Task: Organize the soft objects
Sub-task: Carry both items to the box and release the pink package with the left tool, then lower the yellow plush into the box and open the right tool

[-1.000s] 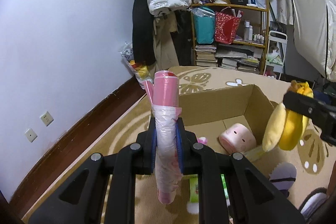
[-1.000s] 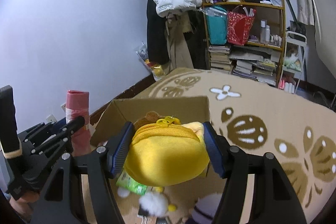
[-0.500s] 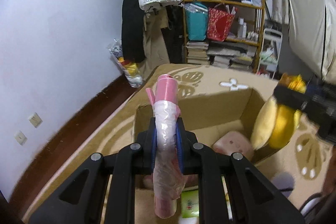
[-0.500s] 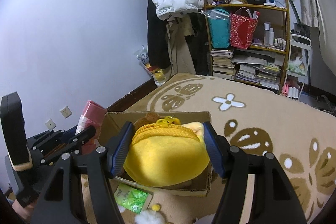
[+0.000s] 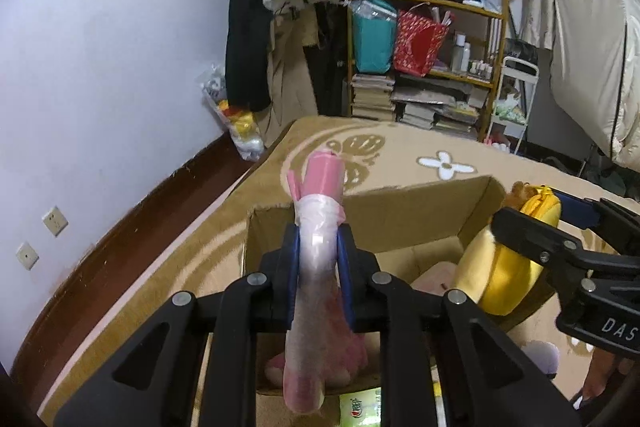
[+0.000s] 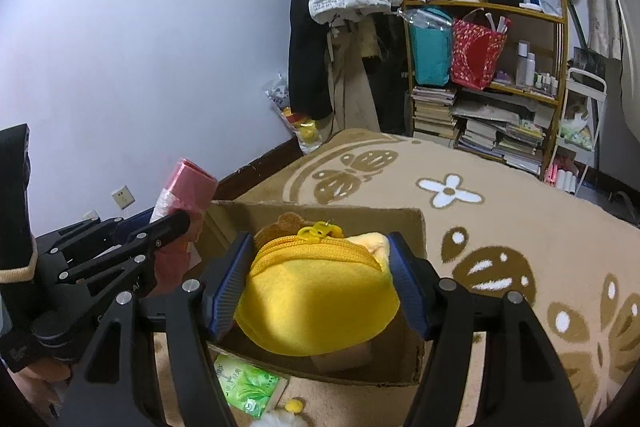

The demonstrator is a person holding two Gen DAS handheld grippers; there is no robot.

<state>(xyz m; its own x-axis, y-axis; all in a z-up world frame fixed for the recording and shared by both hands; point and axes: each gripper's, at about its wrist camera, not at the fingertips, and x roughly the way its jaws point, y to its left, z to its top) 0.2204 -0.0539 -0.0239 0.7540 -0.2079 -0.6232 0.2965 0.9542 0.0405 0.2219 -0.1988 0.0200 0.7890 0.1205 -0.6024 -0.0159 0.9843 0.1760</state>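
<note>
The left gripper (image 5: 318,259) is clamped on a pink roll (image 5: 316,267) — a tube of thin pink plastic, solid pink at its upper end, wrapped in a cloudy translucent film lower down, standing nearly upright between the blue pads; its lower end hangs over the near edge of the cardboard box (image 5: 400,211). The right gripper (image 6: 320,279) is closed on a yellow plush pouch (image 6: 316,303); the pouch is soft and rounded, bright yellow with a zipper (image 6: 316,247) running across its top, a yellow pull at the middle and a tuft of brown fuzz behind it; the blue pads press into both sides. The pouch is held above the open box, which sits on a tan rug (image 6: 500,203) with brown leaf shapes and a white flower. Inside the box lies a pink plush (image 5: 344,359), partly hidden by the roll; a green packet (image 6: 248,383) lies on the rug just beside the box's near wall — flat, with leaf print.
</note>
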